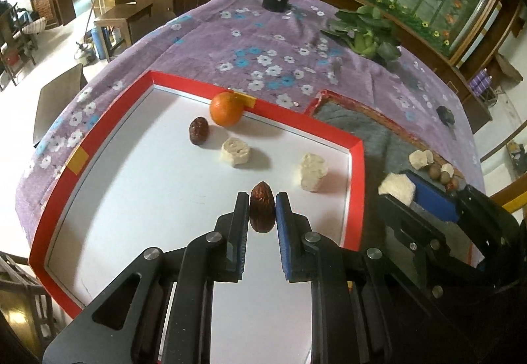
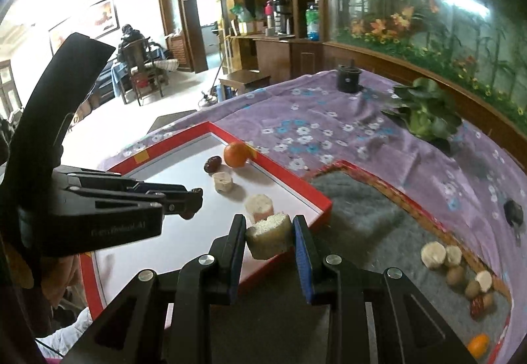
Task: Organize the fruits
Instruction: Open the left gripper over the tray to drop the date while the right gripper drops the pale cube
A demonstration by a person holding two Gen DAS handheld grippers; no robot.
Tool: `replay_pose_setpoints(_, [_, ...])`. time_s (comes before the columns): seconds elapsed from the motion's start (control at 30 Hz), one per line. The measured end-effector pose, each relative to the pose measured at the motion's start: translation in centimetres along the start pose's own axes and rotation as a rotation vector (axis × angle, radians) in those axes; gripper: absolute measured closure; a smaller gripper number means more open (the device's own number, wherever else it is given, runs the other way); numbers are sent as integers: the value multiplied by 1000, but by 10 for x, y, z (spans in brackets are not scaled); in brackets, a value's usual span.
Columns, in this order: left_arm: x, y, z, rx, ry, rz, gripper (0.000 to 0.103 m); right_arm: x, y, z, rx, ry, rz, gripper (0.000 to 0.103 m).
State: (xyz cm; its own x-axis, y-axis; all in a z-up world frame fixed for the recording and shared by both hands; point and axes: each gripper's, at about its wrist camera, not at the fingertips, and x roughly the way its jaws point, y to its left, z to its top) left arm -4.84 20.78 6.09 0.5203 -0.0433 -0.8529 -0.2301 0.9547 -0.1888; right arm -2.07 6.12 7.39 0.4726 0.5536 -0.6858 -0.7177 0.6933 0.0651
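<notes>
Left gripper: black two-finger left gripper point(image 1: 262, 210) clamped on a dark brown wrinkled date point(image 1: 262, 211), held upright between its pads above the white floor of the tray.
Right gripper: black right gripper with a blue pad point(image 2: 269, 237) closed on a pale, rough-topped cylindrical fruit chunk point(image 2: 268, 237), held over the near red edge of the tray.
Tray: shallow white tray with a red rim point(image 1: 98, 133), lying on the purple flowered tablecloth point(image 1: 204, 44).
In the tray: round orange tangerine point(image 1: 226, 109) against the far rim; a second dark date point(image 1: 198, 130) just beside it; two cream-coloured cut chunks, one point(image 1: 235, 151) near the date, the other point(image 1: 313, 172) close to the right rim.
Mat: grey felt mat with a woven red-brown border point(image 2: 362, 215), just right of the tray.
On the mat: cluster of pale chunks, round tan fruits and a red date point(image 2: 461, 271) at the right edge; a small orange fruit point(image 2: 478, 345) nearer the camera.
Background: leafy green vegetable point(image 2: 425, 113) and a black cylindrical holder point(image 2: 348, 78) on the cloth, well apart from the tray.
</notes>
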Motion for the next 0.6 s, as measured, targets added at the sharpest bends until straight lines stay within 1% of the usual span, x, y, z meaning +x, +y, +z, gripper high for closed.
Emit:
replay_pose_setpoints(0.3, [13, 14, 1, -24, 31, 4, 88, 37, 13, 10, -30, 57, 48, 75])
replay_pose_setpoints(0.43, [18, 18, 0, -27, 40, 15, 87, 45, 19, 9, -54, 74, 70, 75])
replay_pose_setpoints(0.53, [19, 20, 1, -35, 26, 46, 88, 49, 19, 6, -50, 77, 92, 75])
replay_pose_setpoints(0.6, [21, 19, 0, -31, 29, 52, 87, 54, 15, 3, -37, 90, 97, 75])
